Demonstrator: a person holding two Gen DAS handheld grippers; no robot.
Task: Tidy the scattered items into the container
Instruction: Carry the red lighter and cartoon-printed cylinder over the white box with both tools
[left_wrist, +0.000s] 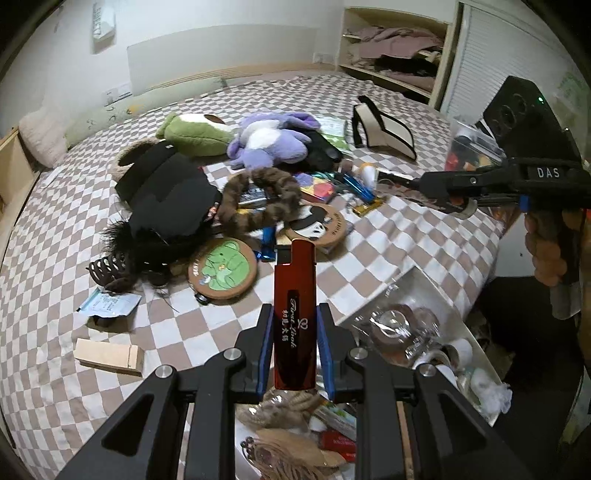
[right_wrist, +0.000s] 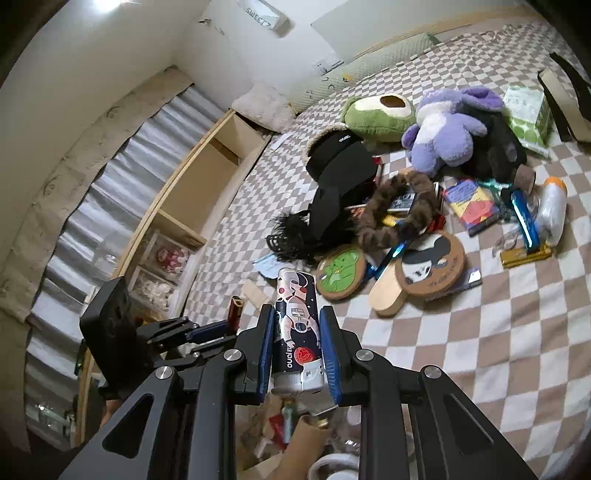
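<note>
My left gripper (left_wrist: 294, 314) is shut on a red lighter (left_wrist: 294, 306) with gold lettering, held upright over the container (left_wrist: 476, 354) at the bed's edge. My right gripper (right_wrist: 298, 317) is shut on an astronaut-print tube (right_wrist: 297, 328), also above the container's contents (right_wrist: 295, 435). The right gripper shows in the left wrist view (left_wrist: 421, 183) at the right, and the left gripper shows in the right wrist view (right_wrist: 225, 330) with the lighter (right_wrist: 235, 313). Scattered items lie on the checkered bed (left_wrist: 369, 266): a purple plush (left_wrist: 266, 138), an avocado plush (left_wrist: 195, 133), round coasters (left_wrist: 222, 269), a furry brown band (left_wrist: 258, 199).
A wooden block (left_wrist: 109, 356), a paper packet (left_wrist: 109, 304) and a hair claw (left_wrist: 107, 269) lie at the bed's left. A tote bag (left_wrist: 384, 129) lies far right. A wooden shelf (right_wrist: 207, 184) runs along the far bedside. A wardrobe shelf (left_wrist: 395, 51) stands behind.
</note>
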